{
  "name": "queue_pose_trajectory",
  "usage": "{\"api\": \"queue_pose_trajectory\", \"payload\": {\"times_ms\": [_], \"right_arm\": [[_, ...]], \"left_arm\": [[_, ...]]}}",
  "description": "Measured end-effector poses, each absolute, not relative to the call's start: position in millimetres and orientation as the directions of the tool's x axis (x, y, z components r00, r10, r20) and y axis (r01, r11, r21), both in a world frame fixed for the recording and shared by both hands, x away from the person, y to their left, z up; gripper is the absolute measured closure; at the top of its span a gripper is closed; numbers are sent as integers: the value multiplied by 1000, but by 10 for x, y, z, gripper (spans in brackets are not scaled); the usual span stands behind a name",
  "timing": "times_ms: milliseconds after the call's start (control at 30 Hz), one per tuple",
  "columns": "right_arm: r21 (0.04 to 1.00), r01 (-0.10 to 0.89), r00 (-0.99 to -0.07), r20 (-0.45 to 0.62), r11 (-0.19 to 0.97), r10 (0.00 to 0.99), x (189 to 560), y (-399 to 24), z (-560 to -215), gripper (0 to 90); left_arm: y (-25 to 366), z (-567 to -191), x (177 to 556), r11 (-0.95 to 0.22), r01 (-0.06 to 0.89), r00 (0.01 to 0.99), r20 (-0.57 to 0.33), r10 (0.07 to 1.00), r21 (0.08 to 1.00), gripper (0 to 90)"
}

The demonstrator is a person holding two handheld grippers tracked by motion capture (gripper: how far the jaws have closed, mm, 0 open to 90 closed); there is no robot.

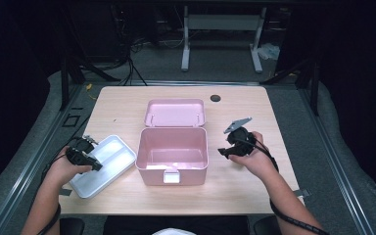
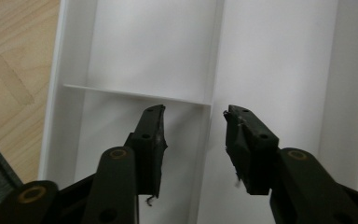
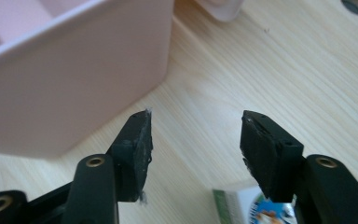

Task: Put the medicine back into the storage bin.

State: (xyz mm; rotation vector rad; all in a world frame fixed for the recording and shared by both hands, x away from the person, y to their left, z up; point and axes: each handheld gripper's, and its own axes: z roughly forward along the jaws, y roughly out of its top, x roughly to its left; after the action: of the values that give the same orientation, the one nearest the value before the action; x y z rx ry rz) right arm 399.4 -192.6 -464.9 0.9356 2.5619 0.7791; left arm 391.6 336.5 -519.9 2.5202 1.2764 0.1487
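Box: pink box [image 1: 172,154] is sitting mid-table, lid [image 1: 175,112] lying open behind it, inside looking empty.
Tray: white divided tray [image 1: 108,157] is resting left of it, compartments bare.
Left gripper [image 2: 193,140]: hovering over the tray divider, jaws apart, gripping nothing.
Right gripper [image 3: 195,149]: hanging beside the box, jaws wide, empty.
Small packet [image 3: 249,205]: lying under the right jaw, partly hidden.
Progress: judging early; tray probably not yet placed inside.

The bench [image 1: 254,117] is pale wood with fine grain. At its centre, a pink box [image 1: 172,155] with a pink lid [image 1: 175,112] at 12 o'clock. At 9 o'clock, a white tray [image 1: 108,159]. Both hand-held grippers, left [image 2: 193,126] and right [image 3: 195,128], are black. A small green, white and blue printed packet [image 3: 242,205] lies by the right one.
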Motion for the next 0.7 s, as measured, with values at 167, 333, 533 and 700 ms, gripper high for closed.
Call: {"api": "queue_pose_trajectory", "payload": {"times_ms": [167, 333, 533, 700], "right_arm": [[451, 515, -774, -119, 729, 621, 4179, -1946, -4546, 396], [315, 505, -818, -119, 803, 562, 4325, -1971, -4537, 356], [188, 503, -835, -144, 844, 530, 4415, -2026, -4589, 313], [155, 532, -823, -136, 833, 551, 4498, -2107, -4619, 297]], "left_arm": [[3445, -5137, 3838, -530, 772, 586, -70, 807, 351, 461], [3472, -5098, 3766, -514, 777, 576, -82, 813, 363, 404], [3455, -5010, 3725, -513, 764, 586, -85, 806, 392, 374], [3413, -4986, 3713, -524, 755, 597, -81, 798, 394, 366]]}}
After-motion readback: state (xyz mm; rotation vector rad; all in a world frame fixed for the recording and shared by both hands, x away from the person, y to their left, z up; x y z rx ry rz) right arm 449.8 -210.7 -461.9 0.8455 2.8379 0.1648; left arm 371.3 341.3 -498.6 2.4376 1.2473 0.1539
